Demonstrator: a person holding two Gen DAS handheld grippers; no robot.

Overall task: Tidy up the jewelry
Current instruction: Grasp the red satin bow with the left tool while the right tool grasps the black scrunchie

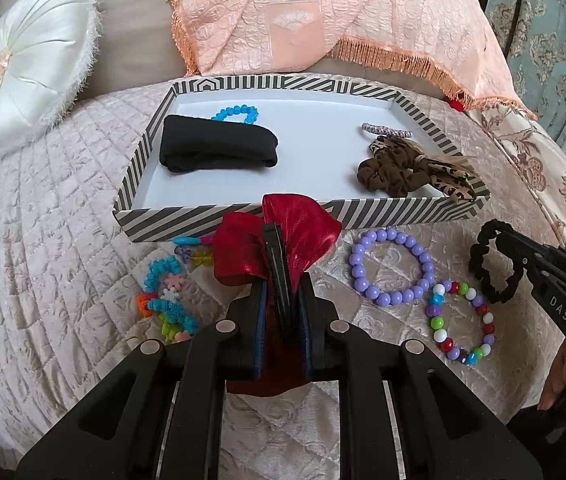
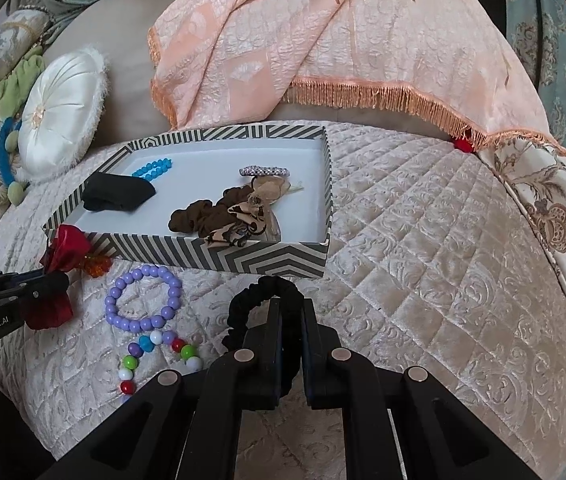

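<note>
Left wrist view: left gripper (image 1: 281, 264) at bottom centre, jaws pressed tight on a red bow (image 1: 303, 224) with a dark clip at its middle, just in front of the near wall of the tray (image 1: 243, 212). Striped tray across mid-frame on a quilted cover (image 1: 63, 208). Inside the tray: black cloth (image 1: 219, 148) at left, blue bracelet (image 1: 235, 114) behind it, touching or nearly so; brown scrunchie (image 1: 391, 174) and leopard scrunchie (image 1: 447, 170) bunched at right, the leopard one draped over the near rim; small sparkly band (image 1: 387, 130) behind them. Below the tray at centre right, flat on the cover: lilac bracelet (image 1: 391, 266), with a multicolour bracelet (image 1: 461, 320) just beside it, lower right. Lower left: a heap of colourful hair ties (image 1: 167, 300). Right edge: right gripper (image 1: 495, 240) closed on a black scrunchie (image 1: 491, 264). White round cushion (image 1: 31, 64) at upper left; peach fringed cloth (image 1: 323, 16) across the top.

Right wrist view: right gripper (image 2: 289, 300) at bottom centre, fingers nearly together, pinching the black scrunchie (image 2: 251, 304), whose loop bulges out to the left, just short of the tray (image 2: 267, 260) front wall. Lilac bracelet (image 2: 143, 300) and multicolour bracelet (image 2: 155, 352) at lower left. Left gripper (image 2: 59, 276) at left edge, clamped on the red bow (image 2: 67, 248) near the tray's front left corner.
</note>
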